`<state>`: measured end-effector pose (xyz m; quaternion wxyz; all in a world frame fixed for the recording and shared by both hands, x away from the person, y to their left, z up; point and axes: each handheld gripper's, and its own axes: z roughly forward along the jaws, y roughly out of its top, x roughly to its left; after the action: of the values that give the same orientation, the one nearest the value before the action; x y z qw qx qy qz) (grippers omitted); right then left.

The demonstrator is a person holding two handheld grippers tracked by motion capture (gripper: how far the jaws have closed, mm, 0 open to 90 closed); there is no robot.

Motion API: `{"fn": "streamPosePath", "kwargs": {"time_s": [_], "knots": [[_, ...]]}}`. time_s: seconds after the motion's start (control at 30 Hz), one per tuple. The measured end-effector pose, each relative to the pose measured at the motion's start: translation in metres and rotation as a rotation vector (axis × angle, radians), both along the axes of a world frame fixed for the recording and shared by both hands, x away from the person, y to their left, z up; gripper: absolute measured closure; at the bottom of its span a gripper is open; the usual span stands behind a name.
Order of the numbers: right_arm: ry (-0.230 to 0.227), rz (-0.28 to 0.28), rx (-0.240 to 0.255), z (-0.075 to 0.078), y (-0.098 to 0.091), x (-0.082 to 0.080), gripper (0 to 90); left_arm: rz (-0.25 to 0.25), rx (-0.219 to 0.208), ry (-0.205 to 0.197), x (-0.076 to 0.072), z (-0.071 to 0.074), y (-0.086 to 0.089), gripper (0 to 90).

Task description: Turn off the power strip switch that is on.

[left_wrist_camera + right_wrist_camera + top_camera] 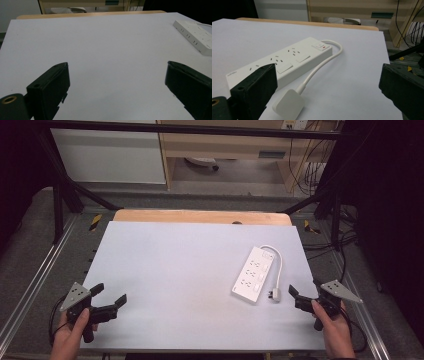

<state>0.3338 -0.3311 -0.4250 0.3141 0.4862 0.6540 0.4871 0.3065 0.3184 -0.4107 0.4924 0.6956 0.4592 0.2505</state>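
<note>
— Where's the power strip (pixel 254 273)?

— On the right half of the desk (pixel 170 270), angled, its cord looping back to the plug (pixel 274 294) at its near end.

— And the right gripper (pixel 303 296)?

— Just right of the plug, near the desk's right edge, jaws spread wide, empty.

— The left gripper (pixel 110 293)?

— Near-left corner, jaws also apart, holding nothing. Bare desk lies between it and the strip.
</note>
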Motion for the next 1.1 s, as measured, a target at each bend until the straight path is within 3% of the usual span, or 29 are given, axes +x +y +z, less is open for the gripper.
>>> {"fn": "streamPosePath", "kwargs": {"time_s": [0.27, 0.53, 1.1], "knots": [[0.058, 0.020, -0.025, -0.014, 0.007, -0.001, 2.3, -0.002, 0.002, -0.001, 0.000, 0.000, -0.001, 5.6], [0.123, 0.094, -0.054, -0.024, 0.021, 0.003, 2.7, -0.007, 0.007, 0.003, 0.001, -0.001, -0.001, 5.6], [0.224, 0.175, -0.136, -0.031, 0.047, 0.019, 3.4, -0.020, 0.006, 0.008, 0.001, -0.001, -0.003, 5.8]]}}
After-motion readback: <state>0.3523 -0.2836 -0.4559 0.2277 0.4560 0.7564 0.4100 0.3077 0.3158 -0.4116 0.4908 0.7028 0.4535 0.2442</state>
